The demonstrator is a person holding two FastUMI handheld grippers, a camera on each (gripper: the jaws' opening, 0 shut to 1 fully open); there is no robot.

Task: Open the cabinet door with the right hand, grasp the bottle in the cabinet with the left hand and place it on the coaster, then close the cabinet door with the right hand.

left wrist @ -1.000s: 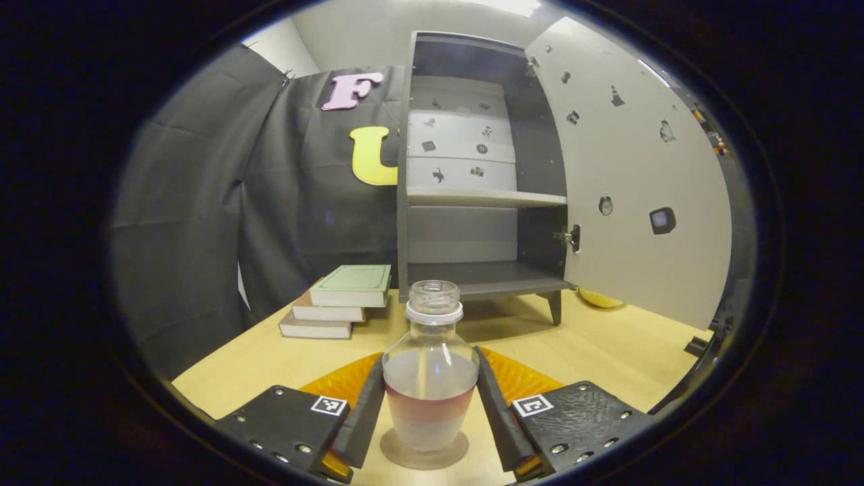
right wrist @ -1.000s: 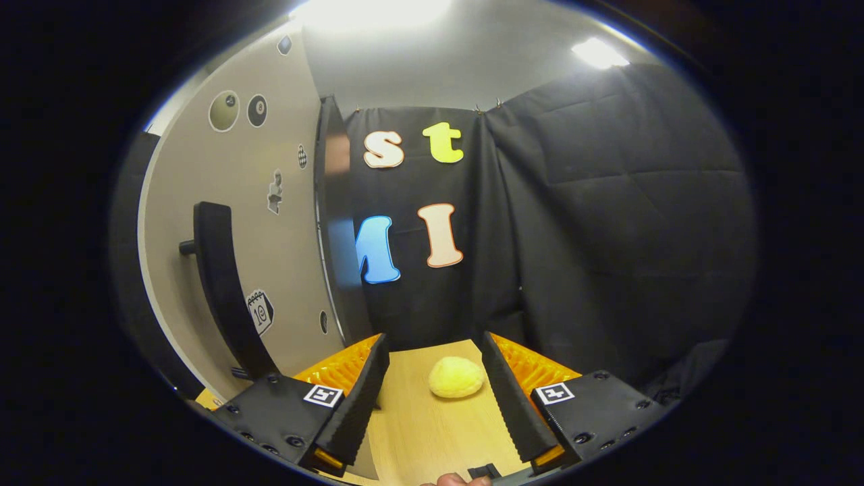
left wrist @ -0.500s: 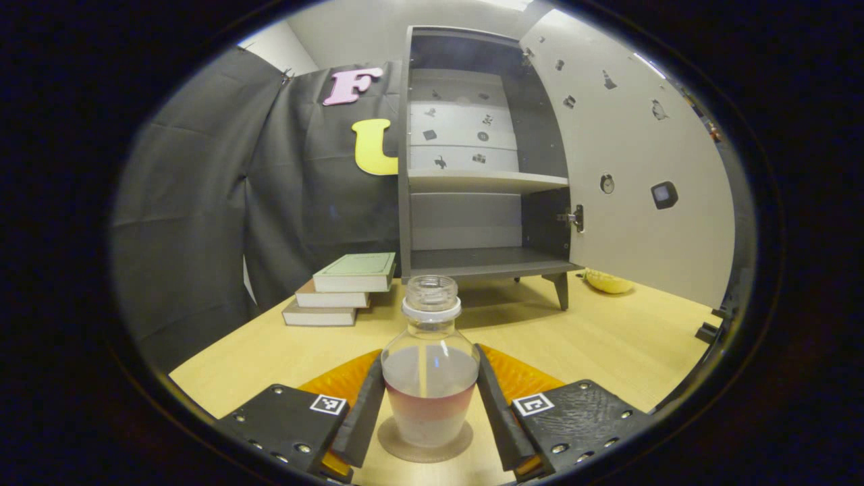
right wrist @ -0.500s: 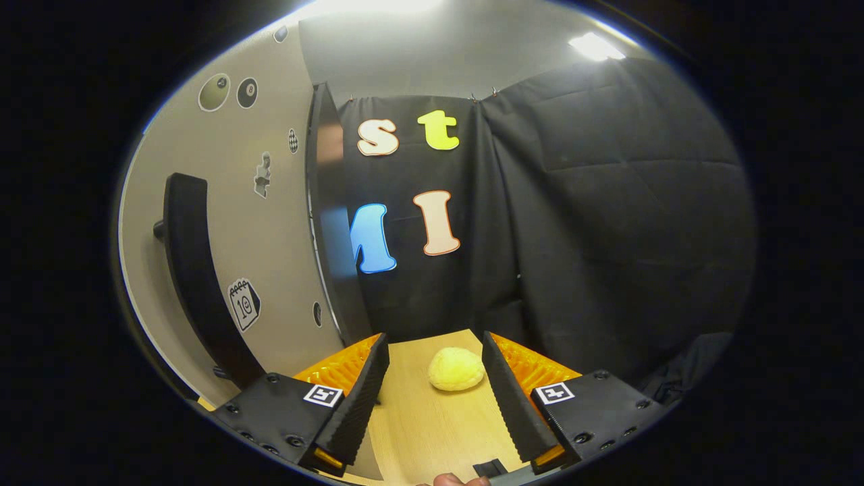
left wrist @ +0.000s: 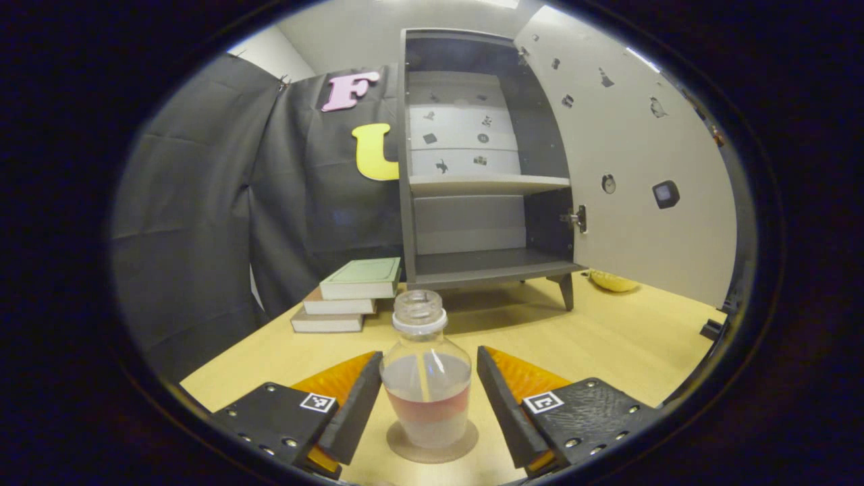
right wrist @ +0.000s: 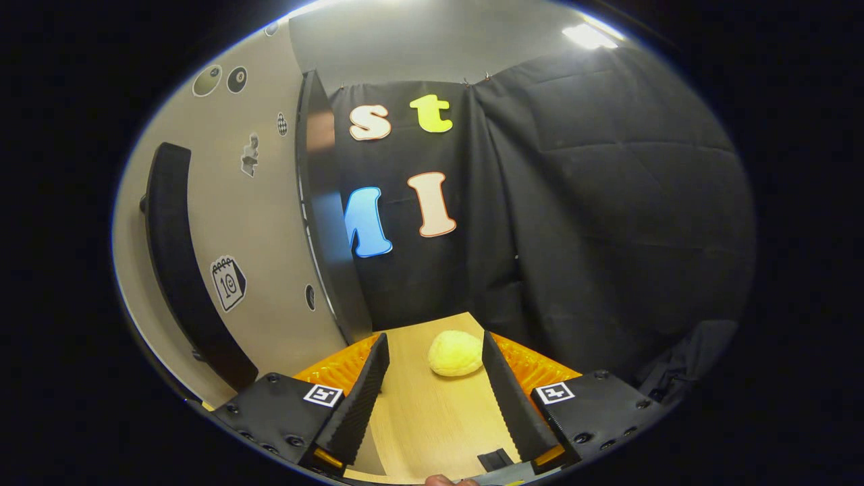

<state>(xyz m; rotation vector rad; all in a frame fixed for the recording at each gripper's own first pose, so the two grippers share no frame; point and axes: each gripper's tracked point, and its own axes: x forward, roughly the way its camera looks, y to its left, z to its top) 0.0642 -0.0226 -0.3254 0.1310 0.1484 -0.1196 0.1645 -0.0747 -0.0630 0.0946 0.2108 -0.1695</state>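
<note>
Bottle set down, door next

Clear glass bottle [left wrist: 425, 388] stands upright on the round brown coaster [left wrist: 432, 442]; left gripper [left wrist: 426, 395] open, fingers just clear (release judged done). Right gripper [right wrist: 432, 391] open, empty, beside the grey cabinet door's [right wrist: 263, 223] black handle [right wrist: 182, 270], placed for closing.

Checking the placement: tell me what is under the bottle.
The bottle stands on a round coaster on the wooden table. Only the coaster's rim shows; its middle is covered by the bottle's base.
</note>
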